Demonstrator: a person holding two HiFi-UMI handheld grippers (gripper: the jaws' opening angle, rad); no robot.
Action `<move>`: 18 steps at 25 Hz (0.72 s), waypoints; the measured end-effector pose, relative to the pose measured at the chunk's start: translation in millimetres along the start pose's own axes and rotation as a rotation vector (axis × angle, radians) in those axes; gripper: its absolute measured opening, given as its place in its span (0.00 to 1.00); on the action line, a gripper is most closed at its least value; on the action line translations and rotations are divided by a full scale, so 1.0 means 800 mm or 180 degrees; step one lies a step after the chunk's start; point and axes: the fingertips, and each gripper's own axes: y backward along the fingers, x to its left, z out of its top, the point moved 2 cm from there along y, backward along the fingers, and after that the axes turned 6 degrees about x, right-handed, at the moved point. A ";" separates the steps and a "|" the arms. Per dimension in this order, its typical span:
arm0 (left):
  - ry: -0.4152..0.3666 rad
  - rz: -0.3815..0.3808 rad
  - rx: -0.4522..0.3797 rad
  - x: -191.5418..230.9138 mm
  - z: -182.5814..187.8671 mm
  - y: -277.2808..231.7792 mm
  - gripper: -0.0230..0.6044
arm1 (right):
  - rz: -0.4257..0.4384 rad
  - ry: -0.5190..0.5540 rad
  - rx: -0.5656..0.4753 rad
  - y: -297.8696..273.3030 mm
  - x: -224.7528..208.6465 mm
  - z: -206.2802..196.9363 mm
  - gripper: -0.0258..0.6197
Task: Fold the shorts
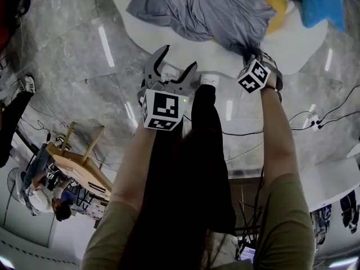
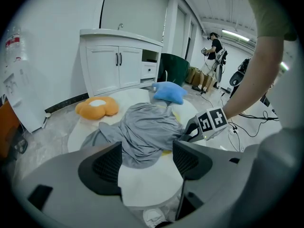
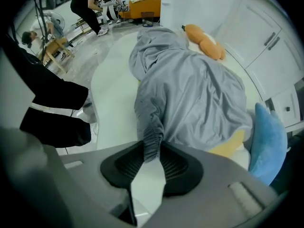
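One blue cushion (image 2: 168, 92) lies beside shorts (image 2: 145, 129) pinched by right claw (image 3: 151, 158); left claw (image 2: 146, 161) wide

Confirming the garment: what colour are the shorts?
The shorts are plain grey, clearest in the right gripper view.

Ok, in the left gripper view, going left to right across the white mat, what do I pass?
Orange flower cushion → grey shorts → right claw. The blue cushion sits over the shorts' right part, so it is left out of the order.
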 end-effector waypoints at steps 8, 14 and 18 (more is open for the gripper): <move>-0.0127 -0.0125 0.0120 -0.013 0.003 0.024 0.55 | 0.0522 -0.0814 -0.0719 0.124 -0.018 0.042 0.08; -0.0243 -0.0267 0.0186 -0.032 0.008 0.041 0.55 | 0.0738 -0.0832 -0.1250 0.256 -0.040 0.086 0.08; -0.0165 -0.0276 0.0184 -0.033 0.013 0.040 0.55 | 0.0813 -0.0678 -0.1563 0.335 -0.051 0.112 0.08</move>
